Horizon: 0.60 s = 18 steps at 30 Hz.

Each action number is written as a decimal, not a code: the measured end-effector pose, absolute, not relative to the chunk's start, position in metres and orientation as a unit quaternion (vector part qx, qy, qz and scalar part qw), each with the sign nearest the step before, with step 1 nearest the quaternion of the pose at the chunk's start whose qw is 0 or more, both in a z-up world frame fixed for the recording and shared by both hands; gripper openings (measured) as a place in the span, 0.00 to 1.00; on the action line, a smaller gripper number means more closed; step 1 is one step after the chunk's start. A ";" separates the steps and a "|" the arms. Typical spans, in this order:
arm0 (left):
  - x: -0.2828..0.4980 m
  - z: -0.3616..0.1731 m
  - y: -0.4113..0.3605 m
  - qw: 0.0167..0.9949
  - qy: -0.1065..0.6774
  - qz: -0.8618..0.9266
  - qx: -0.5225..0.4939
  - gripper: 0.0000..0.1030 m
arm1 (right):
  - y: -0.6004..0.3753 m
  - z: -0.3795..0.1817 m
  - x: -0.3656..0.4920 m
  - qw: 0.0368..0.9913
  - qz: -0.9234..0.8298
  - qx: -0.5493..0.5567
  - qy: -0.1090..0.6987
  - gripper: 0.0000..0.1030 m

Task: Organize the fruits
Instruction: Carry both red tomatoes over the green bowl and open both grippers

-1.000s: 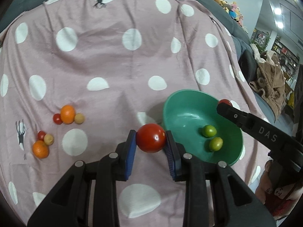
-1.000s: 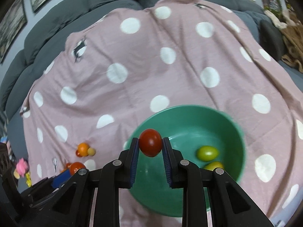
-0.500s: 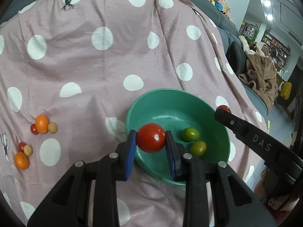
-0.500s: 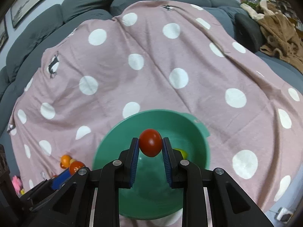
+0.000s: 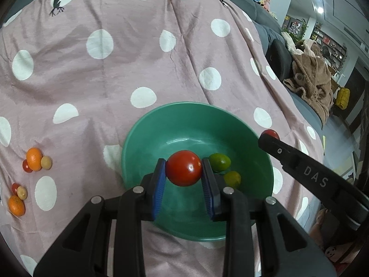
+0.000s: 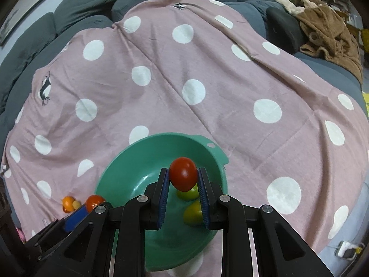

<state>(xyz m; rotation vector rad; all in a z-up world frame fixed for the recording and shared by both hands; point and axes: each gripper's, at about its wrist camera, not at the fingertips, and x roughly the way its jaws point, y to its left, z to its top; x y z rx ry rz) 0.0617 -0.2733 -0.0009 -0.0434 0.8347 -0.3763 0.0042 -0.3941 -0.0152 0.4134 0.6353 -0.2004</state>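
My left gripper (image 5: 183, 173) is shut on a red tomato (image 5: 183, 171) and holds it above the green bowl (image 5: 147, 138). Two green limes (image 5: 219, 161) lie in the bowl to its right. My right gripper (image 6: 183, 176) is shut on a second red tomato (image 6: 183, 173), also above the green bowl (image 6: 129, 168), with the limes (image 6: 192, 212) just below it. The right gripper also shows in the left wrist view (image 5: 268, 136) at the bowl's right rim, and the left gripper in the right wrist view (image 6: 92, 204) at the bowl's left.
The bowl sits on a pink blanket with white dots (image 5: 115, 80) spread over a grey sofa. Two small clusters of oranges and small fruits (image 5: 34, 161) (image 5: 17, 199) lie on the blanket at the left. A brown robe (image 6: 329, 30) lies at the far right.
Both grippers have moved further over the bowl with their tomatoes. The left one came from the bowl's left edge to above its middle. The bowl has shifted left and down in the right wrist view.
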 end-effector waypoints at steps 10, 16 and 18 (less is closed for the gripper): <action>0.065 -0.009 -0.287 0.891 0.413 -0.191 -0.010 0.29 | -0.399 -0.019 0.006 0.920 -0.107 0.205 0.316 0.25; 0.065 -0.010 -0.292 0.889 0.414 -0.196 -0.007 0.29 | -0.401 -0.021 0.007 0.918 -0.113 0.205 0.321 0.25; 0.067 -0.011 -0.293 0.887 0.417 -0.198 -0.010 0.29 | -0.401 -0.021 0.007 0.917 -0.114 0.206 0.322 0.25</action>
